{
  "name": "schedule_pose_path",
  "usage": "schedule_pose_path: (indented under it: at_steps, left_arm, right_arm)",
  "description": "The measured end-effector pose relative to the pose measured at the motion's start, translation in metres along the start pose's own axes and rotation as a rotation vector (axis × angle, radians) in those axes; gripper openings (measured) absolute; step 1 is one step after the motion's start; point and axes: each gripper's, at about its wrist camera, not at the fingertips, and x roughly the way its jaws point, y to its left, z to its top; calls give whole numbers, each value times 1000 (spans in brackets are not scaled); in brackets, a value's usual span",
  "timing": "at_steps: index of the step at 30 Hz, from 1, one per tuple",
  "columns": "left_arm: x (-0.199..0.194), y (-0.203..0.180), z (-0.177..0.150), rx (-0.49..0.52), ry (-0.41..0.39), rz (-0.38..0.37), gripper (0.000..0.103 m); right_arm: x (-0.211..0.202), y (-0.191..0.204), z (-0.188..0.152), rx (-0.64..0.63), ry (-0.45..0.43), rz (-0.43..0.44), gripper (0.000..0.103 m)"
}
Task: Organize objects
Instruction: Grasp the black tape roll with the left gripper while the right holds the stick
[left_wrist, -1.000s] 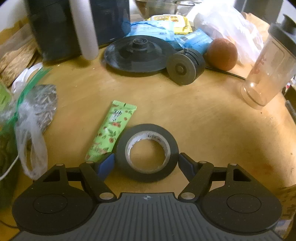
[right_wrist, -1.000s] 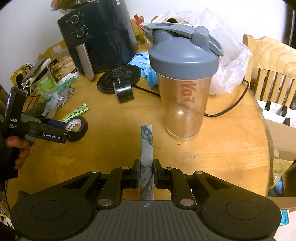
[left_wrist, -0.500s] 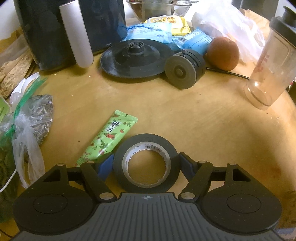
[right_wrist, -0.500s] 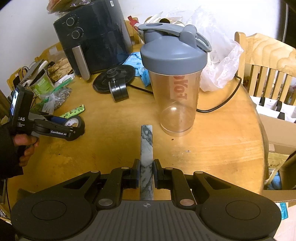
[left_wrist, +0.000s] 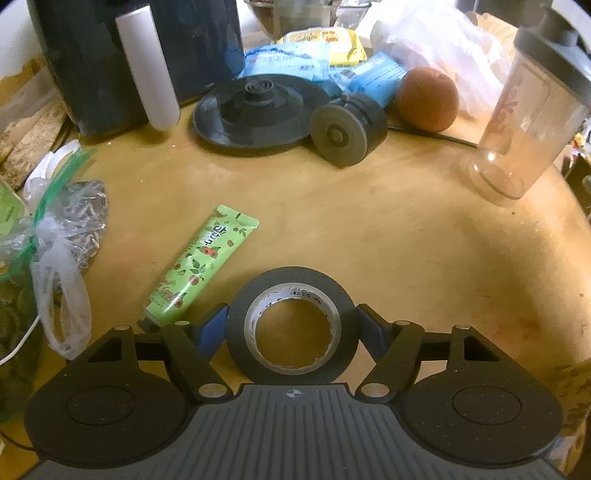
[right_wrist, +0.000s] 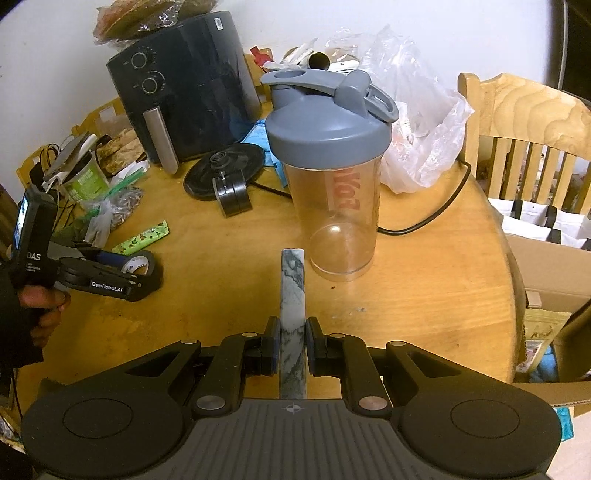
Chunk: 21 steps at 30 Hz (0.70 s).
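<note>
A black tape roll (left_wrist: 291, 325) lies flat on the wooden table (left_wrist: 369, 236), between the fingers of my left gripper (left_wrist: 291, 326). The jaws stand wide, with both pads against the roll's sides. The roll (right_wrist: 142, 264) and left gripper (right_wrist: 122, 275) also show in the right wrist view. My right gripper (right_wrist: 291, 343) is shut on a grey marbled bar (right_wrist: 293, 291), held edge-up above the table. A green sachet (left_wrist: 201, 266) lies just left of the tape.
A clear shaker bottle with grey lid (right_wrist: 332, 177) stands just beyond the bar. A black air fryer (right_wrist: 184, 85), kettle base (left_wrist: 258, 107), black reel (left_wrist: 345, 133), an orange (left_wrist: 426, 99), snack packets and plastic bags crowd the far side. A wooden chair (right_wrist: 524, 129) stands right.
The left gripper has slid forward around the tape roll, which now sits deeper between its fingers. The right gripper has moved slightly with the bar still held.
</note>
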Motion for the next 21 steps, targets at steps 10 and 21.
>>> schedule_pose_path:
  at_steps: [10, 21]
  left_arm:
    - [-36, -2, 1, -54, -60, 2, 73]
    - [-69, -14, -5, -85, -83, -12, 73]
  right_arm:
    - [-2, 5, -3, -18, -1, 43, 17]
    - [-3, 10, -2, -43, -10, 87, 17]
